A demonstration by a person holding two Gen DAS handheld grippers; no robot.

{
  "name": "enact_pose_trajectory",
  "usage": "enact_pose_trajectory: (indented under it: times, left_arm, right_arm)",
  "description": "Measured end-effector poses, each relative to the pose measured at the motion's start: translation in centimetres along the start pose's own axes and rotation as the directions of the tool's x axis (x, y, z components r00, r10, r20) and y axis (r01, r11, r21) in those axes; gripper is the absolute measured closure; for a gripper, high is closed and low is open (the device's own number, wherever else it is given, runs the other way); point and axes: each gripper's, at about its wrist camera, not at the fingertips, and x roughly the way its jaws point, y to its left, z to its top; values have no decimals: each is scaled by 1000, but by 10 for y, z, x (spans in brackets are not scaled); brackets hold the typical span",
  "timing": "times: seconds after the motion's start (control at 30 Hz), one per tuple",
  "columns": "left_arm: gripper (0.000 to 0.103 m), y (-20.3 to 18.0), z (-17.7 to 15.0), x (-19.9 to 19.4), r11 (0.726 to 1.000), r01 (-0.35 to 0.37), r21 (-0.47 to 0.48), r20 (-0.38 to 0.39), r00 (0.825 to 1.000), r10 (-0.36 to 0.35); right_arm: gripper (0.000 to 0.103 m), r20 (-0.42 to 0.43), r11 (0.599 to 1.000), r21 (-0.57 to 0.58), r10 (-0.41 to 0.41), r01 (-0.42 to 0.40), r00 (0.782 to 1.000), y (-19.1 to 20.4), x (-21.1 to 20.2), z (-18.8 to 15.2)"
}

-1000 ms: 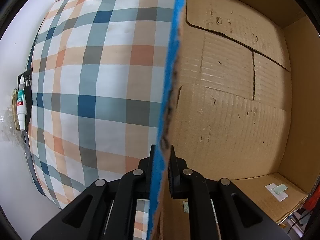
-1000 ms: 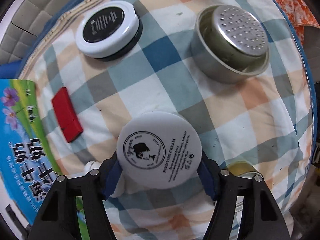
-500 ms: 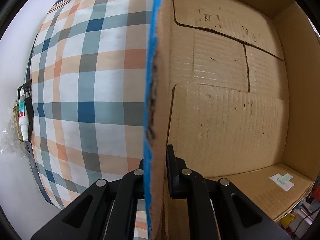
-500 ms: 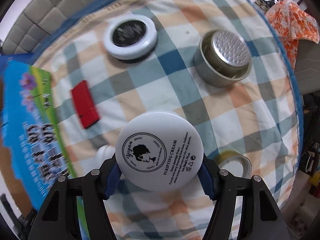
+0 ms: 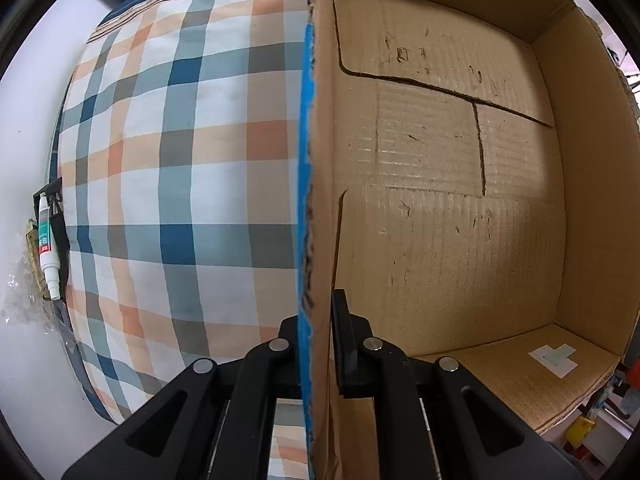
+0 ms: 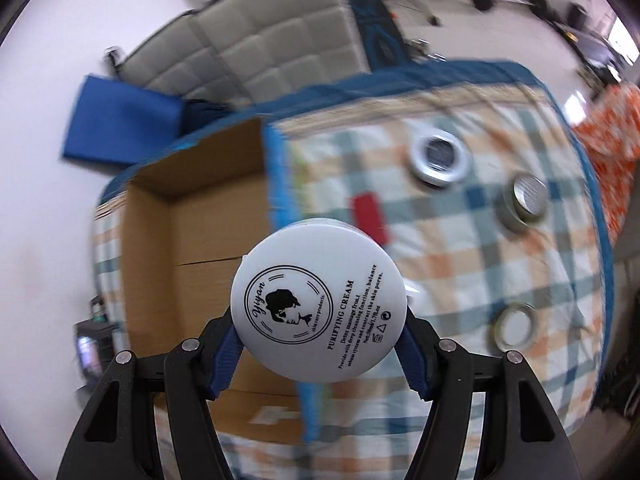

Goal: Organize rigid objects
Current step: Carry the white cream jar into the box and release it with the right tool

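Note:
My right gripper (image 6: pixel 320 350) is shut on a white round cream jar (image 6: pixel 318 300) and holds it high above the checked cloth, over the right edge of the open cardboard box (image 6: pixel 200 240). My left gripper (image 5: pixel 318 344) is shut on the box's wall (image 5: pixel 316 200), which has a blue outer face; the box's inside (image 5: pixel 448 216) shows nothing in it. On the cloth lie a red flat block (image 6: pixel 370 216), a black-and-white round tin (image 6: pixel 440 156), a steel cup (image 6: pixel 524 202) and a small open jar (image 6: pixel 514 330).
The checked cloth (image 5: pixel 180 168) covers a bed-like surface. A white tube (image 5: pixel 47 240) sits in a holder at its left edge. A grey quilted sofa (image 6: pixel 260 44) and a blue mat (image 6: pixel 120 120) lie beyond. An orange cloth (image 6: pixel 612 148) lies at the right.
My right gripper has lifted the cream jar well above the cloth and swung left toward the box. My left gripper keeps its hold on the box wall.

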Motion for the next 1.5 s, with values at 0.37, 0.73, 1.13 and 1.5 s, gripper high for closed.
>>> enact_pose_trajectory:
  times: [0.37, 0.73, 1.13, 1.5]
  left_arm:
    - [99, 4, -1, 0, 999, 35, -12, 0, 999, -35]
    - [99, 4, -11, 12, 999, 49, -16, -9, 999, -49]
    - [99, -1, -4, 21, 999, 39, -9, -14, 999, -39]
    - [99, 1, -2, 18, 999, 41, -15, -14, 999, -41]
  right_arm:
    - [34, -49, 986, -164, 27, -34, 998, 113, 43, 18]
    - [34, -127, 986, -167, 1, -23, 992, 150, 117, 32]
    - [34, -185, 984, -175, -44, 11, 982, 173, 177, 47]
    - [32, -220, 982, -181, -85, 45, 972, 177, 210, 52]
